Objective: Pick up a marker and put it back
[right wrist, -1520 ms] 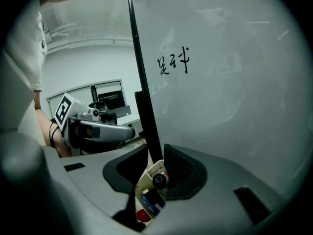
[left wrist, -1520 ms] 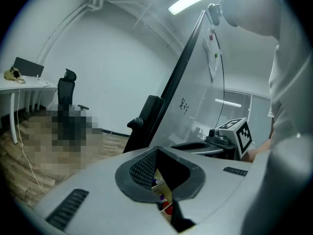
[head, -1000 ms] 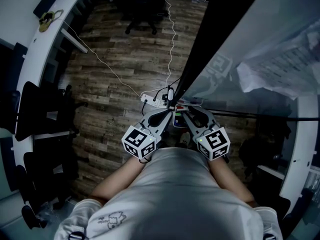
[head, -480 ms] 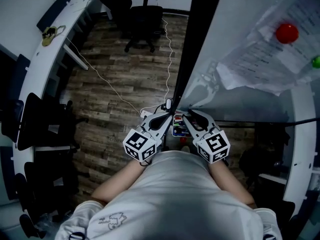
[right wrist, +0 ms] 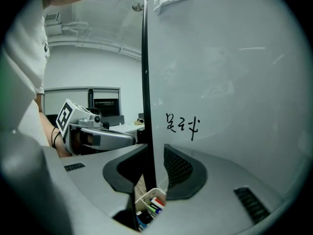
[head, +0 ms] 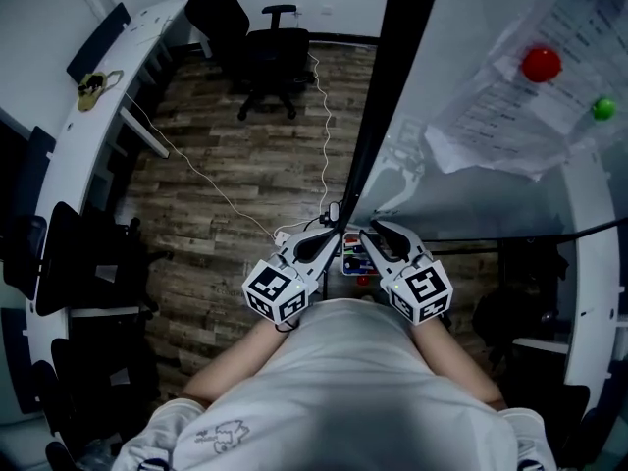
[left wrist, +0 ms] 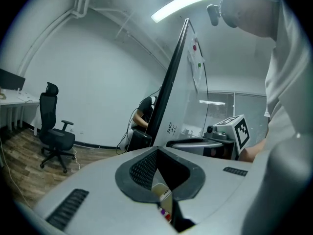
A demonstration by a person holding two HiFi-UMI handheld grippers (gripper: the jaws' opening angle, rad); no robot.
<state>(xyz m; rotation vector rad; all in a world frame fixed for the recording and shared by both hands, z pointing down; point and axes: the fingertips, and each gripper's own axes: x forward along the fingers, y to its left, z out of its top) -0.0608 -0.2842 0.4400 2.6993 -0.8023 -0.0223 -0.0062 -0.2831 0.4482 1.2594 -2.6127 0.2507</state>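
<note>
Two grippers, the left gripper [head: 332, 229] and the right gripper [head: 371, 229], are at the foot of the one whiteboard [head: 442, 8]. Two magnets sit high on the whiteboard, one red magnet [head: 541, 64] and one green magnet [head: 603, 109]. One marker box [right wrist: 149, 199] stands at its base, and the markers [right wrist: 155, 203] in it are too crowded to count. One office chair [head: 277, 57] and one power strip [head: 294, 235] are on the floor in front of the whiteboard. One seated person [left wrist: 142, 115] is just past its far edge. One ceiling light [left wrist: 183, 3] hangs above.
</note>
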